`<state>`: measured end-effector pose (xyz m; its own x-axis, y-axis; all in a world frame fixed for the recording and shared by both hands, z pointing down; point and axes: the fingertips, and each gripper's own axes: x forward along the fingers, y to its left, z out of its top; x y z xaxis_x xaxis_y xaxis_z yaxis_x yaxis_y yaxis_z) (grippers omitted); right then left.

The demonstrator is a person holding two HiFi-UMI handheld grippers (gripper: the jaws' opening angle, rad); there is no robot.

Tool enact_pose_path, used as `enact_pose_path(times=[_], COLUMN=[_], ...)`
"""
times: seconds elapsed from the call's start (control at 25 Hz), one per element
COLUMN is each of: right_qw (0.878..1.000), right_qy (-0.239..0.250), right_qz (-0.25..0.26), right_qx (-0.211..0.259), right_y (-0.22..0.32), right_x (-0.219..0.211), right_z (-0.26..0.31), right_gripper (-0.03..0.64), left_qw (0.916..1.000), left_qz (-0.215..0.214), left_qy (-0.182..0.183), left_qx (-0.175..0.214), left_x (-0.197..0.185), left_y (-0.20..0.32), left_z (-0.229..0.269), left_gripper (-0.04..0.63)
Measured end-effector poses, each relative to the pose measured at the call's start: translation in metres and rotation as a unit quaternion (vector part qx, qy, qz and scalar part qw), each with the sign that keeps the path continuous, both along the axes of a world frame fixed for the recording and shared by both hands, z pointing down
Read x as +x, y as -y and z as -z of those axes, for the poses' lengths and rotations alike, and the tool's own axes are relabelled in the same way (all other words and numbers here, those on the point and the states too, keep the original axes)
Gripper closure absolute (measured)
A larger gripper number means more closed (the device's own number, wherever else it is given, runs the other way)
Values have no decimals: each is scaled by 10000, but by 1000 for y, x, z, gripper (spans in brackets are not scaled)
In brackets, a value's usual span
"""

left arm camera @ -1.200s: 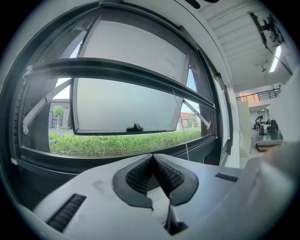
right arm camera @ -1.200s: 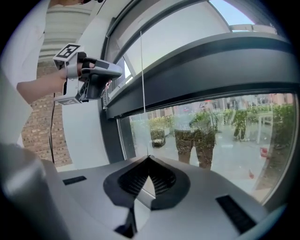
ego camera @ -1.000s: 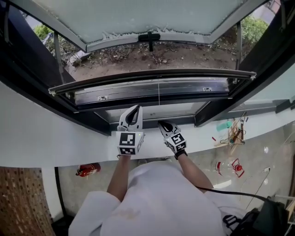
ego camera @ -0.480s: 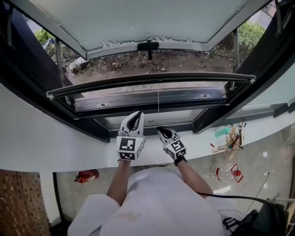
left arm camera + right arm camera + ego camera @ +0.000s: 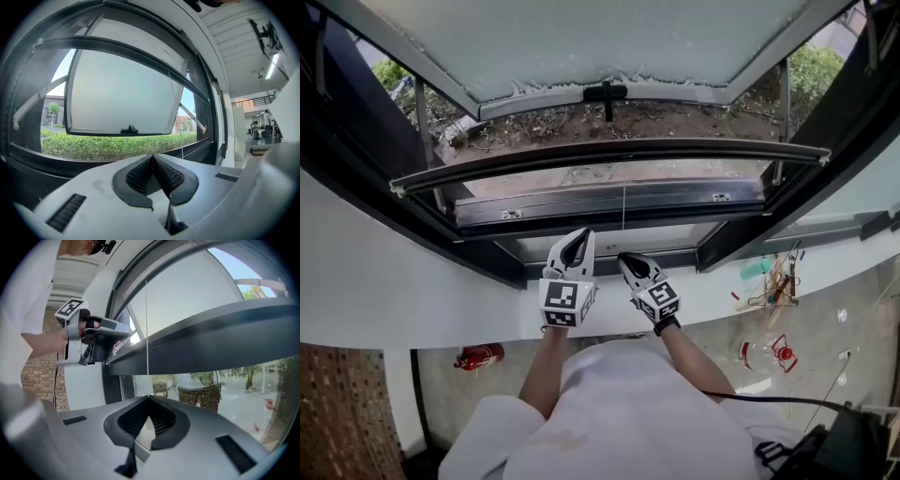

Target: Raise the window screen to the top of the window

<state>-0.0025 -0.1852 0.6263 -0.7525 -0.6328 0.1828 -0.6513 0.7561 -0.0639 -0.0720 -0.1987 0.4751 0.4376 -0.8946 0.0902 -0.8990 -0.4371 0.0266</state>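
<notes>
Head view: the window screen's bottom bar [image 5: 609,153] spans the open window a little above the lower frame [image 5: 609,199], with a thin cord [image 5: 623,208] hanging from its middle. The left tool [image 5: 575,240] and right tool [image 5: 627,259] sit side by side over the white sill [image 5: 412,291].

Left gripper view: its jaws are pressed together, empty.

Right gripper view: its jaws are pinched on the cord, with the bottom bar overhead.

open window [image 5: 581,37] cut off above
</notes>
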Motion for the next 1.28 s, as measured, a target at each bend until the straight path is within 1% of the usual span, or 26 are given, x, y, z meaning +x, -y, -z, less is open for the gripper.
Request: enact_pose_path(times=[0.16, 0.32, 0.64, 0.76, 0.84, 0.96, 1.28], right_qw=[9996, 9990, 9975, 9956, 9929, 9889, 9824], right_qy=[187, 275, 331, 525, 726, 881, 1195], right_qz=[36, 67, 123, 127, 118, 144, 226], right_qx=[184, 348, 608, 771, 939, 1186, 1416], right_y=[3, 6, 6, 5, 5, 4, 6], right_x=[-6, -9, -8, -5, -3, -4, -9], right_z=[21, 39, 61, 75, 93, 120, 158], right_gripper=[615, 615, 615, 615, 615, 615, 615], left_qw=[10000, 10000, 9998, 9997, 9997, 9997, 9995], left_qz=[11, 20, 87, 92, 90, 96, 87], left_qy=[1, -14, -66, -91, -95, -106, -168], left_qx=[35, 79, 177, 203, 195, 189, 271], left_x=[-1, -1, -3, -4, -3, -3, -2], left_y=[1, 3, 9, 11, 12, 13, 18], left_z=[4, 7, 14, 15, 14, 14, 25], left_gripper=[592, 592, 592, 592, 592, 592, 592])
